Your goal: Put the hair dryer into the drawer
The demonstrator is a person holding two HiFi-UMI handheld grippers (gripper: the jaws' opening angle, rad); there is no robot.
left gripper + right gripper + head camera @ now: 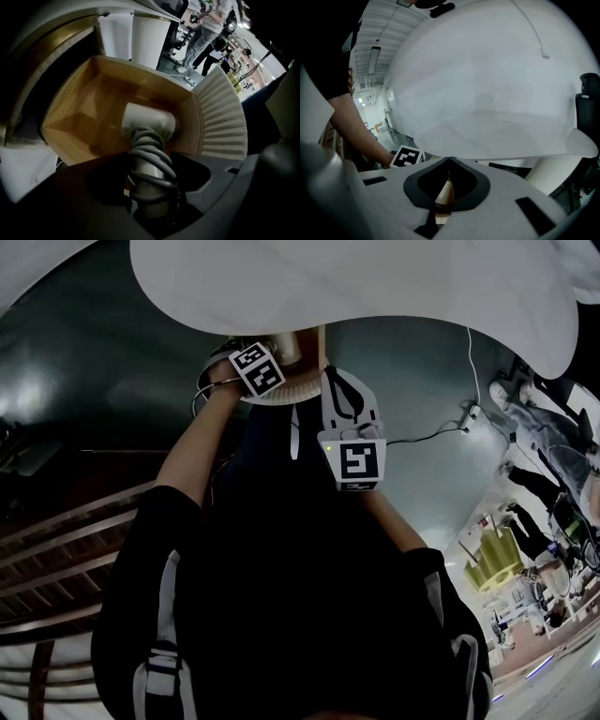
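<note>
My left gripper point(152, 173) pinches white plastic hair dryer point(149, 125) by cord-wound handle, long axis straight down into open wooden drawer point(79, 117) near its front wall; right gripper point(449, 160) jaws pressed together

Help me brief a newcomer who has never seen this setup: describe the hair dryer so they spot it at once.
Find the open light-wood drawer in the left gripper view. Over its inside hangs the white barrel-shaped hair dryer, its handle clamped in the left claw. Unlike the white ribbed panel beside it, it is smooth, with a grey cord wound round its handle.
</note>
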